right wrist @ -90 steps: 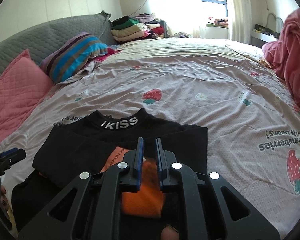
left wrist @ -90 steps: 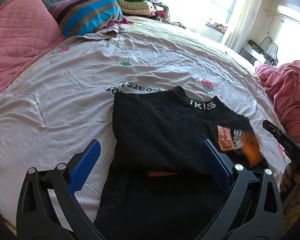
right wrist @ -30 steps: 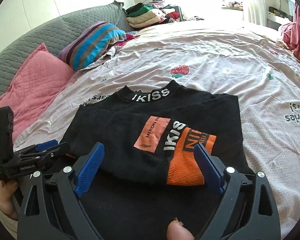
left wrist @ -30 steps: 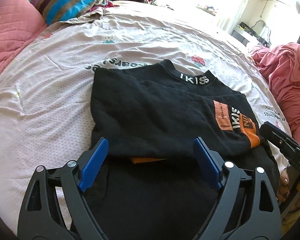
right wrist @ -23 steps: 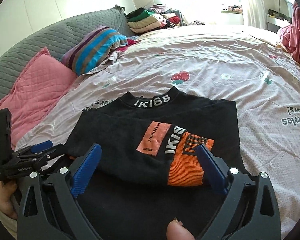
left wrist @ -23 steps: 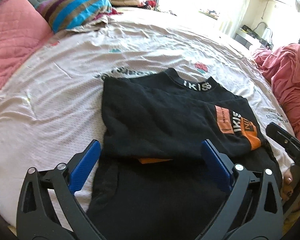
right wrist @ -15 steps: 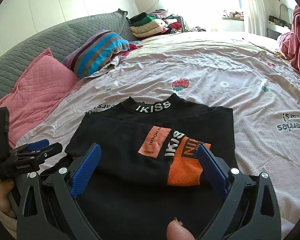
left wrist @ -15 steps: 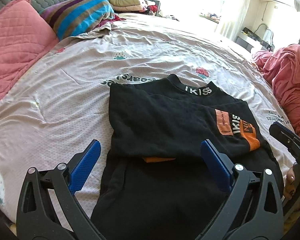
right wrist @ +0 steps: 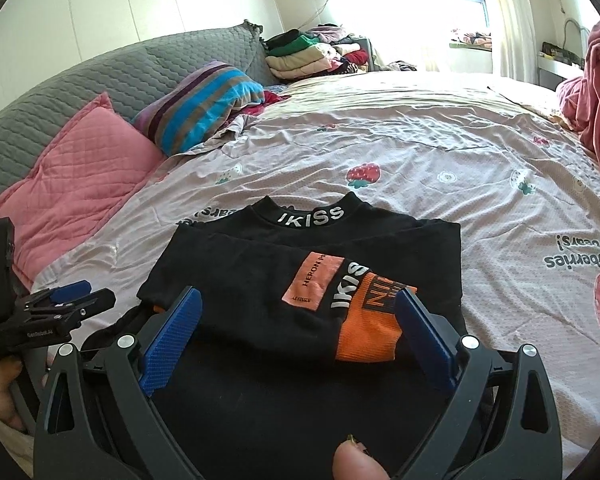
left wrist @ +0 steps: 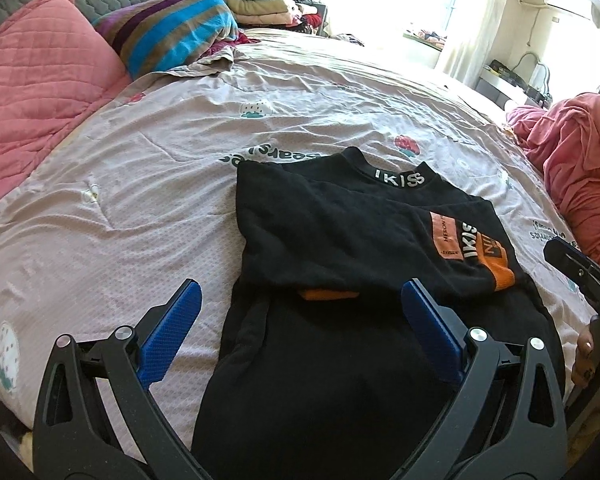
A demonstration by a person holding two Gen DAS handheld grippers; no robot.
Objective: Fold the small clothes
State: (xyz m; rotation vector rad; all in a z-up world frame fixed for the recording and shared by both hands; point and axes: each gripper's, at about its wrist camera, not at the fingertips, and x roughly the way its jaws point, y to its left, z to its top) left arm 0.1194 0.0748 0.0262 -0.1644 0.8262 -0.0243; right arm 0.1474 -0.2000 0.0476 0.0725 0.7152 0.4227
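Note:
A black sweatshirt (left wrist: 332, 232) with an "IKISS" collar lies flat on the bed, collar away from me. Both sleeves are folded across its chest; the top sleeve ends in an orange cuff (right wrist: 370, 330) with an orange patch (right wrist: 312, 282). It also shows in the right wrist view (right wrist: 252, 280). My left gripper (left wrist: 300, 320) is open and empty, over the sweatshirt's lower left part. My right gripper (right wrist: 296, 326) is open and empty, just in front of the orange cuff. Each gripper shows at the edge of the other's view.
The bed sheet (left wrist: 140, 184) is pale pink with strawberry prints. A pink quilted pillow (right wrist: 80, 176) and a striped cushion (right wrist: 208, 104) lie at the left. A stack of folded clothes (right wrist: 304, 54) sits at the far end. A pink blanket (left wrist: 580, 160) is heaped at the right.
Three seconds ago my right gripper was shut on the orange cuff; it has let go and opened. Both grippers have since drawn back and risen slightly. The sweatshirt lies still.

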